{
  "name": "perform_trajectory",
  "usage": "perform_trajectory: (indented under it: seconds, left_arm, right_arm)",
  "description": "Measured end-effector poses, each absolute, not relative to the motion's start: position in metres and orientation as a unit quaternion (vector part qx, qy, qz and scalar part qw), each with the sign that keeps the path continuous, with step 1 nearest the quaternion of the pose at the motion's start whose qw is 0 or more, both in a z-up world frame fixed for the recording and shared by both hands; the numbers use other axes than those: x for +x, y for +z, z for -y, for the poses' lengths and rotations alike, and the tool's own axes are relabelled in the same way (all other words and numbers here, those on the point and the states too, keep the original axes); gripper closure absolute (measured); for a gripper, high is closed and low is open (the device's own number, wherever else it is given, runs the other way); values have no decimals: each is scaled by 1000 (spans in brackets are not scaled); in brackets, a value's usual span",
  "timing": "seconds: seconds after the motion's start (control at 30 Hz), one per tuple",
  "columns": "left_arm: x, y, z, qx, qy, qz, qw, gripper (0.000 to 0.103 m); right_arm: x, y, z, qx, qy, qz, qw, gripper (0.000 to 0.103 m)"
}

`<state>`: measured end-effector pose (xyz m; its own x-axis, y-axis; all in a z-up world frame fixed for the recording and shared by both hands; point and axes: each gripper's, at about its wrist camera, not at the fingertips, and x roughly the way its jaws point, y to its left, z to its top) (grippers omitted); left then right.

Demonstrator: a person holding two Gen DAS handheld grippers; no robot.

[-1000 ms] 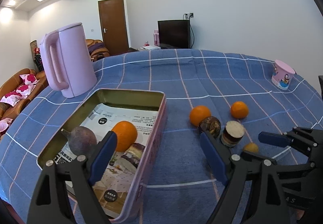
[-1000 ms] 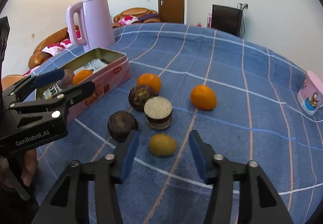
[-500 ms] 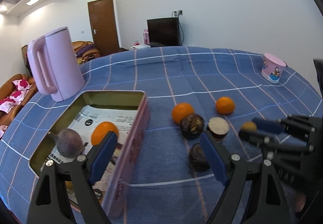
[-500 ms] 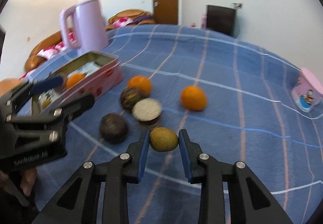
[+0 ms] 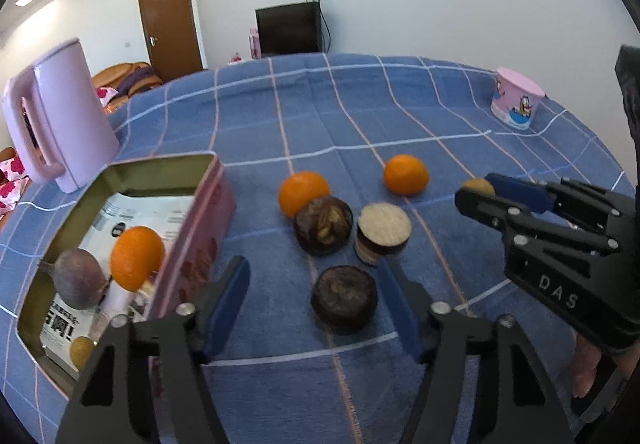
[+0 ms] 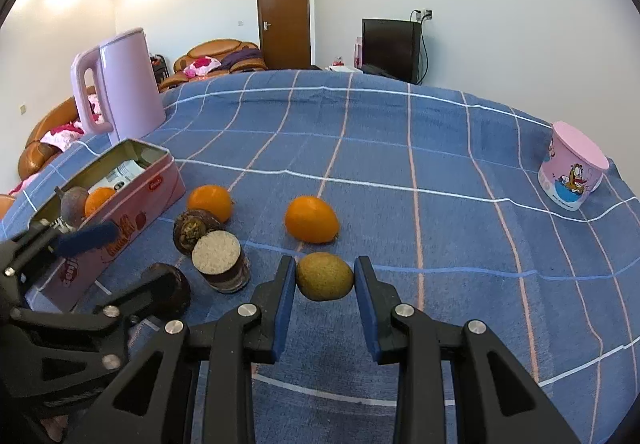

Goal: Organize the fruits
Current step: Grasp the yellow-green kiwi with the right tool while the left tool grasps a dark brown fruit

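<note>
Nearest, the right gripper pinches a yellow-green fruit, ready for carrying to the pink tin. Just right of the tin, the left gripper is closing around a dark round fruit on the surface, pads not visibly touching. Beyond, right of the tin, loose oranges await sorting.
</note>
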<state>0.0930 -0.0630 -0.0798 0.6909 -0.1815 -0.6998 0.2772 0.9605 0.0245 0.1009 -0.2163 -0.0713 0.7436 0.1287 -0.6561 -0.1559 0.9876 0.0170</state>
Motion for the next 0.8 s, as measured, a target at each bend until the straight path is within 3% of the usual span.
perform_trajectory:
  seconds: [0.2, 0.3, 0.8]
  left_arm:
    - [96, -89, 70, 61, -150, -398, 903, 51]
    - [103, -95, 68, 43, -163, -423, 890, 64]
    - [99, -89, 58, 28, -142, -406, 902, 65]
  right_arm:
    - [101, -73, 214, -23, 82, -354, 931, 71]
    - [103, -75, 214, -24, 85, -359, 929, 71]
    - [100, -73, 215, -18, 105, -355, 929, 71]
